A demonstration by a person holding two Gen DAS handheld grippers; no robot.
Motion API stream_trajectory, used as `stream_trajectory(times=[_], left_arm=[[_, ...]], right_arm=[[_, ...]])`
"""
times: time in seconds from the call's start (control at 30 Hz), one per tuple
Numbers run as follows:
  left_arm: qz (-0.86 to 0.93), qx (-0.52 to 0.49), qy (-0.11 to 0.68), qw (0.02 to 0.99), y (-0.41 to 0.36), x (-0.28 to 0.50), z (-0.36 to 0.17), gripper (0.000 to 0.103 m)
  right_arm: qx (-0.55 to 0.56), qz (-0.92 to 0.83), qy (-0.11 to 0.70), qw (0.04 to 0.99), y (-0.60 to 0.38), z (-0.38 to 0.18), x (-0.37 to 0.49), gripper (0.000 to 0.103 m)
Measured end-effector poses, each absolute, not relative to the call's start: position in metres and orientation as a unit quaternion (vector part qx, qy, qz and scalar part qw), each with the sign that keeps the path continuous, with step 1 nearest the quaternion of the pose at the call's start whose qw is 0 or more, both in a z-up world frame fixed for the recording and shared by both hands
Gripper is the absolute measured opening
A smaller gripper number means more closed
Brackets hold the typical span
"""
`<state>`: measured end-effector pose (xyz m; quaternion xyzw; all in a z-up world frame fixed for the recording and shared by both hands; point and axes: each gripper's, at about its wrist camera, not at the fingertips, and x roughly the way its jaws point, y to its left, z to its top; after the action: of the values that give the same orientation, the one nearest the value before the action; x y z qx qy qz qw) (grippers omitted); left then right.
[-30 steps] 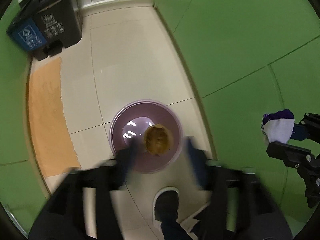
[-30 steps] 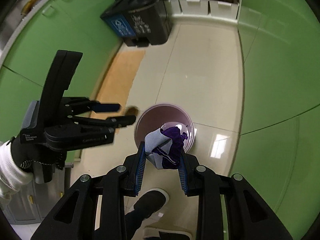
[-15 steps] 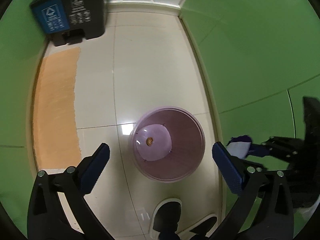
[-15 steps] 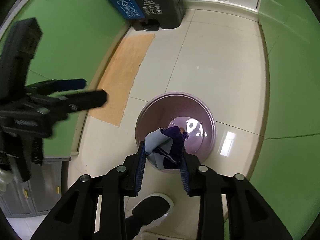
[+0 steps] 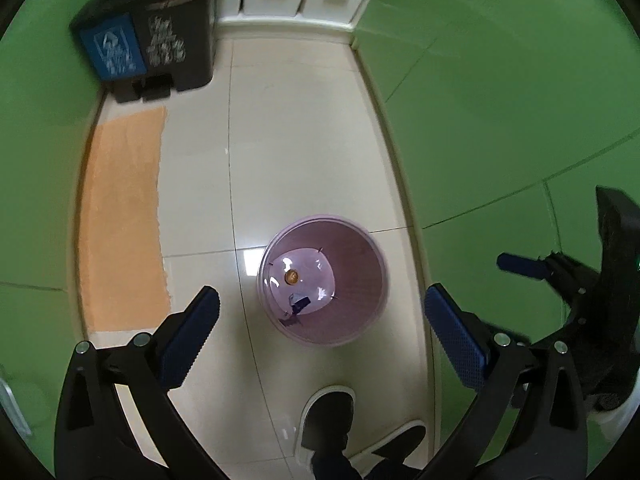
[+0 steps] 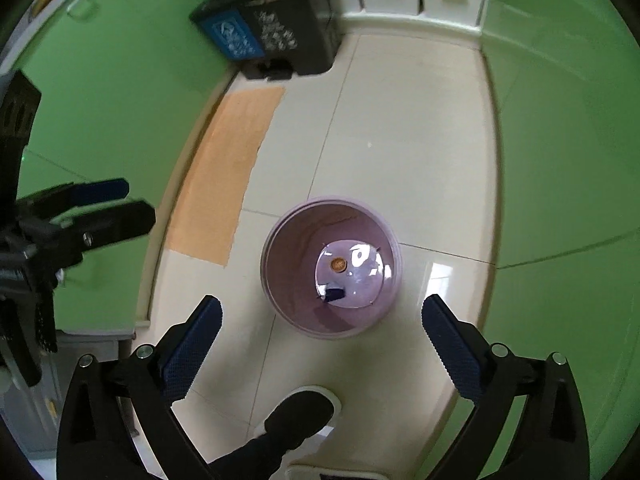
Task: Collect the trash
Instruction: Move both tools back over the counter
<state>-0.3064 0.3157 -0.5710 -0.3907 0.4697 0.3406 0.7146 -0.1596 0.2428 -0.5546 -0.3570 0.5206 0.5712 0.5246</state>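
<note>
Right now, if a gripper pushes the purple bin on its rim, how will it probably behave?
The purple bin looks like thin plastic and holds only a small brown piece and a dark scrap, so it is probably light. It stands tall on glossy floor tiles, so it may slide or tip easily.

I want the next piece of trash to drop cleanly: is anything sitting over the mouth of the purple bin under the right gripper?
Nothing visible does. The purple bin is open-topped, and the right gripper hangs above it with its jaws opening and nothing between them. Only a brown scrap and a dark scrap lie at the bottom.
</note>
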Motion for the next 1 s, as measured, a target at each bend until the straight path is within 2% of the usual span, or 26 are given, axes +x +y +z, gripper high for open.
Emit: stream_trajectory(times=[0.1, 0.43, 0.6, 0.77, 1.0], left_arm=[[0.334, -0.378, 0.467, 0.726, 0.301, -0.298, -0.522, 0.100], [0.298, -0.304, 0.436, 0.793, 0.243, -0.258, -0.288, 0.100], [0.252, -0.253, 0.417, 0.836, 0.204, -0.220, -0.185, 0.100], [0.194, -0.221, 0.396, 0.870, 0.165, -0.175, -0.119, 0.100], [0.108, -0.176, 0.389, 0.898, 0.102, -0.105, -0.085, 0.100]], right_arm=[[-0.351, 0.568, 0.515, 0.538, 0.232, -0.508, -0.154, 0.096], [-0.271, 0.573, 0.457, 0.624, 0.156, -0.239, -0.134, 0.097], [-0.229, 0.551, 0.429, 0.678, 0.097, -0.140, -0.111, 0.097], [-0.185, 0.504, 0.411, 0.737, 0.026, -0.076, -0.079, 0.097], [-0.129, 0.404, 0.409, 0.808, -0.090, -0.045, -0.033, 0.097]])
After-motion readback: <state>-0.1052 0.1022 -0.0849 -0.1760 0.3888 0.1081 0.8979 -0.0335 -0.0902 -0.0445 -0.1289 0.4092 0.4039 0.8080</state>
